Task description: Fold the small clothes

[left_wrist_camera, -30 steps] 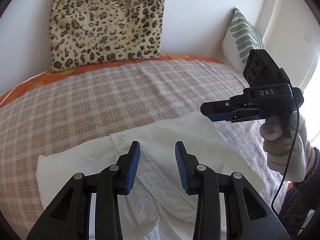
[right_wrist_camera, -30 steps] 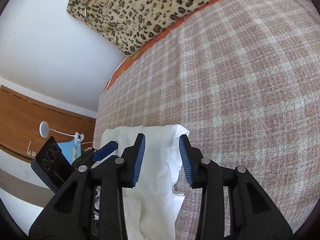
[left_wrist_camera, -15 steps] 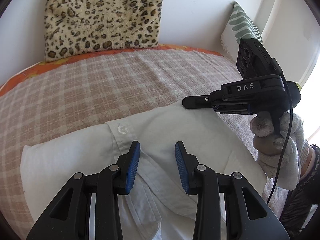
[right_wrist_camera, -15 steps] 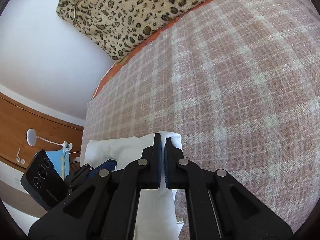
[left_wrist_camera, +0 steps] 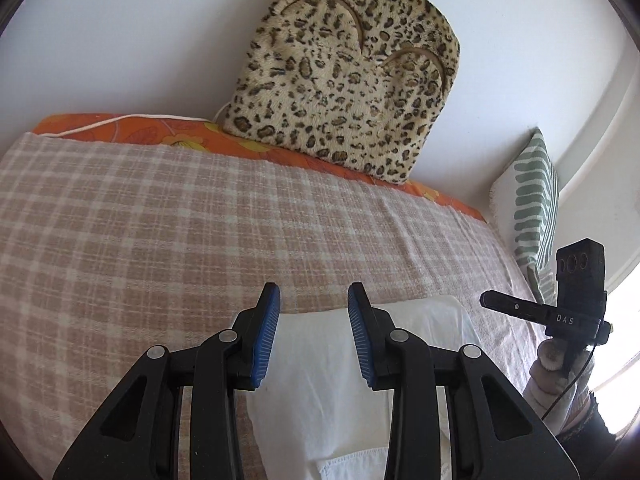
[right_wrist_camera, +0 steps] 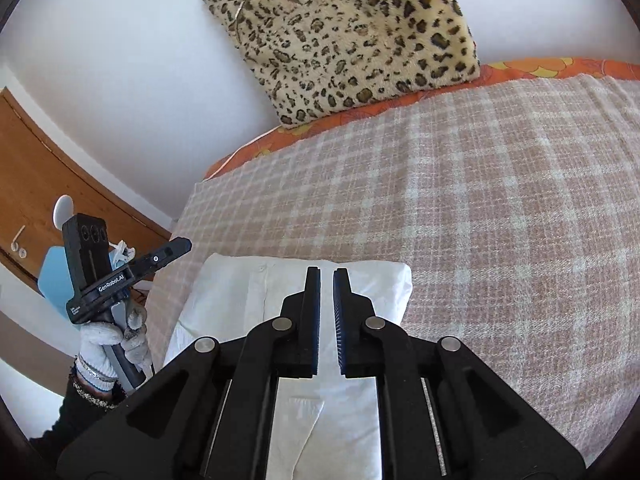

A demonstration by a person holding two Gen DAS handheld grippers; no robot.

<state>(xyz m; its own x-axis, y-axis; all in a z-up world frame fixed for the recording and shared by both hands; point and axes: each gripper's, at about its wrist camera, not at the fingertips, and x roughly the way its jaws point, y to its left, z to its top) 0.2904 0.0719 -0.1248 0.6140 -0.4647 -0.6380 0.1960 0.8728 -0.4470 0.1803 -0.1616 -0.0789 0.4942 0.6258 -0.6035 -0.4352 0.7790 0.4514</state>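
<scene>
Two grippers hover over a folded white shirt [right_wrist_camera: 240, 300] lying near on the checked bed blanket [left_wrist_camera: 160, 220]. Left gripper [left_wrist_camera: 314, 336] is spread wide, grasping nothing. Right gripper [right_wrist_camera: 327, 320] has its jaws nearly closed, a thin gap between them, nothing pinched. Farther back, a leopard-print cushion [left_wrist_camera: 344, 80] leans against the white wall [left_wrist_camera: 120, 32], with a green-striped pillow [left_wrist_camera: 532, 200] far right.
</scene>
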